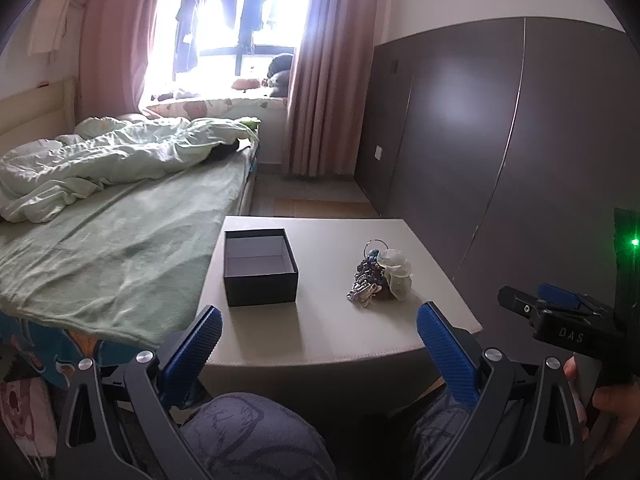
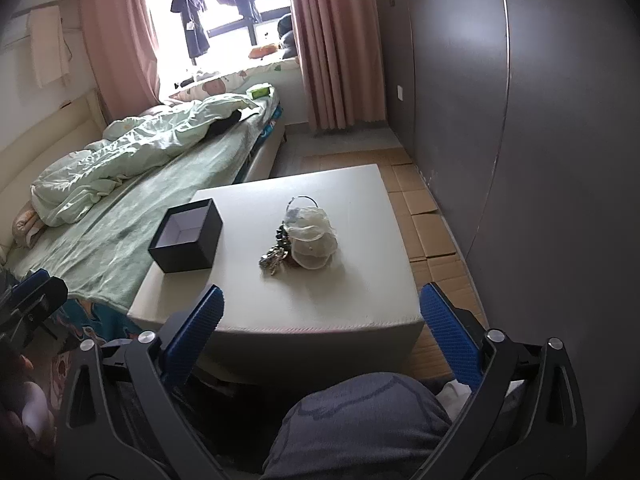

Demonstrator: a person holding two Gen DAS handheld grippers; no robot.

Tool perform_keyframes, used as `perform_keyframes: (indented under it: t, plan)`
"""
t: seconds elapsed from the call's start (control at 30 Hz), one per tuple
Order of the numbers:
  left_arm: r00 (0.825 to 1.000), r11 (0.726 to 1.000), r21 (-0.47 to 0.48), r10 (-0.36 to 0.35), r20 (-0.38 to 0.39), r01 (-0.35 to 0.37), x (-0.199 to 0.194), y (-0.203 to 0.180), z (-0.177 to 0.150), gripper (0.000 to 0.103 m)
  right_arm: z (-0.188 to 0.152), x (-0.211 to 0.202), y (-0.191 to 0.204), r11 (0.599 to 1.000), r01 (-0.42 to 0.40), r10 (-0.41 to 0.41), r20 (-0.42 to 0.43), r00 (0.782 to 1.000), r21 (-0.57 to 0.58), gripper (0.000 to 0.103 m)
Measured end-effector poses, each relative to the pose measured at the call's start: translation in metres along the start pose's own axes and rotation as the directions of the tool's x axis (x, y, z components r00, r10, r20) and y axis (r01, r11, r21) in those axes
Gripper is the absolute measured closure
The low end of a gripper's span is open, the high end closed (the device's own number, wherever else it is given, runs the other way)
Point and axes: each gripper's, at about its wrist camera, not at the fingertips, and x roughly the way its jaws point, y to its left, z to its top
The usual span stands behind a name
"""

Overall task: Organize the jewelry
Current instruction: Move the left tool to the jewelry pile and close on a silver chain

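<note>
Presently, both grippers are held back over the lap, jaws spread wide and empty: left gripper (image 1: 318,322), right gripper (image 2: 322,304). On the white table (image 2: 360,280) a tangled jewelry pile (image 2: 298,236) is seen at 12 o'clock, with an open black box (image 2: 186,236) well apart at 10 o'clock, presumably placed to receive sorted pieces.

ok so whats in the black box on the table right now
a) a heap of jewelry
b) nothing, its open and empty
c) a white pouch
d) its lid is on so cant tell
b: the black box stands open with only its pale bare lining showing, while the jewelry pile and the sheer pouch lie apart from it on the table.
</note>
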Motion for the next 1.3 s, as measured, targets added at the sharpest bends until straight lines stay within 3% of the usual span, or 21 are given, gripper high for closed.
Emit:
perform_keyframes:
  t: [0.07, 0.17, 0.5, 0.63, 0.93, 1.03, 1.3]
  plan:
    - [1.0, 1.0, -0.001, -0.02, -0.013, 0.02, 0.015, 0.002, 0.003, 0.011, 0.004, 0.013, -0.006, 1.0, -0.011, 0.012, -0.023, 1.0, 0.013, 0.023]
    - [0.997, 0.999, -0.004, -0.046, -0.055, 0.046, 0.044, 0.004, 0.008, 0.023, 0.01, 0.034, -0.014, 0.999, -0.036, 0.038, -0.056, 0.998, 0.041, 0.029]
    - [0.979, 0.994, 0.002, -0.106, -0.175, 0.109, 0.131, 0.008, 0.017, 0.039, 0.029, 0.1, -0.029, 0.992, -0.079, 0.093, -0.137, 0.986, 0.102, 0.035]
    - [0.965, 0.991, 0.007, -0.126, -0.23, 0.132, 0.166, 0.007, 0.021, 0.049, 0.038, 0.123, -0.036, 0.981, -0.111, 0.137, -0.169, 0.976, 0.158, 0.039]
    - [0.932, 0.981, 0.027, -0.173, -0.318, 0.191, 0.228, -0.001, 0.028, 0.05, 0.057, 0.166, -0.038, 0.975, -0.105, 0.147, -0.216, 0.965, 0.196, 0.039]
    - [0.919, 0.976, 0.027, -0.193, -0.343, 0.215, 0.241, -0.006, 0.028, 0.057, 0.058, 0.178, -0.041, 0.97, -0.107, 0.157, -0.226, 0.961, 0.22, 0.039]
    - [0.878, 0.967, -0.027, -0.243, -0.413, 0.255, 0.278, -0.004, 0.019, 0.063, 0.056, 0.207, -0.045, 0.939, -0.158, 0.246, -0.272, 0.93, 0.306, 0.039]
